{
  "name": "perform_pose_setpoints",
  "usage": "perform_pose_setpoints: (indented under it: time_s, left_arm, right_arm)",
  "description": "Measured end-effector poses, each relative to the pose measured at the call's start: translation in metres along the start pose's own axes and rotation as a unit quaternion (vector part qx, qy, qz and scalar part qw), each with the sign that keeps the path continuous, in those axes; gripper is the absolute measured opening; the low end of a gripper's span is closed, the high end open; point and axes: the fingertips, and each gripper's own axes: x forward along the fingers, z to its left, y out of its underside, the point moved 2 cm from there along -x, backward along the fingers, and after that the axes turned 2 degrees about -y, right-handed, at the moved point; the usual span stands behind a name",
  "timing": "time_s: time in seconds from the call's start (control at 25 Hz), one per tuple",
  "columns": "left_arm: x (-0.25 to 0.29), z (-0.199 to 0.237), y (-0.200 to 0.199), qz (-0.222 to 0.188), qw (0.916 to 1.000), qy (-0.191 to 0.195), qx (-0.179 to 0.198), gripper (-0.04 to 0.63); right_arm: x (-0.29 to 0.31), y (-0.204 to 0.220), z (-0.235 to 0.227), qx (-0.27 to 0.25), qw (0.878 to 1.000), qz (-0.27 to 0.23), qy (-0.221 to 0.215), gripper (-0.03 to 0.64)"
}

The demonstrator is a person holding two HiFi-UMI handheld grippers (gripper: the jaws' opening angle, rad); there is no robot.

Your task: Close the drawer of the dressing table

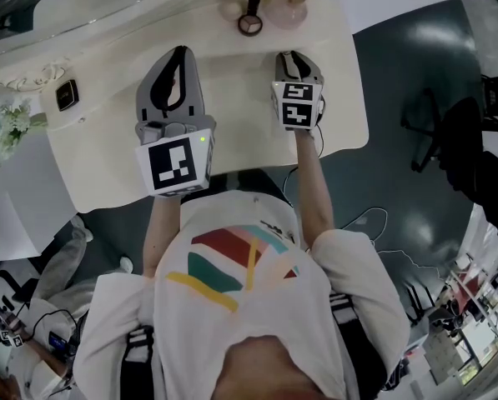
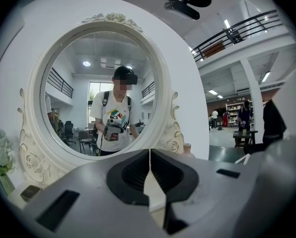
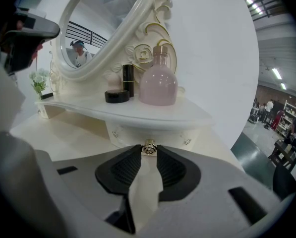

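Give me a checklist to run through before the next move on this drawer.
1. Right gripper on the drawer knob: ok, jaw tips close on it from both sides.
2. Left gripper shut and empty: ok.
3. Left gripper away from the drawer front: ok, it faces the mirror.
4. Pink bottle on the shelf above, apart from the right gripper: ok.
5. How far the drawer stands out: cannot tell.

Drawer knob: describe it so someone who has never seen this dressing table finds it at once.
Start at the oval mirror on the cream dressing table and drop to the shelf carrying the pink bottle. Under that shelf is a small drawer front; the gold knob sits at its middle, between the right tool's tips. It is the only gold piece on that front.
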Motion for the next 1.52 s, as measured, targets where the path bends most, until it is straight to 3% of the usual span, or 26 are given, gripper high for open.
perform_pose_setpoints:
  time_s: [0.4,0.52,0.76,0.92,1.04,1.52]
  left_arm:
    - [-0.006,0.007,-0.003,0.006,0.9999,-0.008,0.004,0.009]
    - [-0.008,0.008,-0.006,-0.007,1.0,-0.005,0.003,0.009]
    - [-0.018,0.013,-0.012,-0.026,0.9996,-0.007,-0.002,0.009]
    - [-0.028,0.019,-0.018,-0.028,0.9995,-0.013,-0.008,0.009]
    - [-0.036,0.022,-0.031,-0.047,0.9987,-0.016,-0.007,0.009]
    - [-0.078,0.054,-0.069,-0.11,0.9923,-0.056,-0.01,0.009]
  right_arm:
    - [0.003,0.002,-0.002,0.008,1.0,-0.002,0.0,0.097]
    - [0.001,0.002,-0.001,0.01,1.0,-0.001,0.001,0.134]
    - [-0.021,-0.008,-0.003,0.015,0.999,-0.022,0.021,0.128]
    - [-0.043,-0.034,-0.007,0.007,0.997,-0.061,0.047,0.041]
    - [-0.061,-0.062,-0.006,0.0,0.994,-0.094,0.057,0.012]
    - [-0.153,-0.185,0.046,-0.046,0.963,-0.261,0.048,0.0]
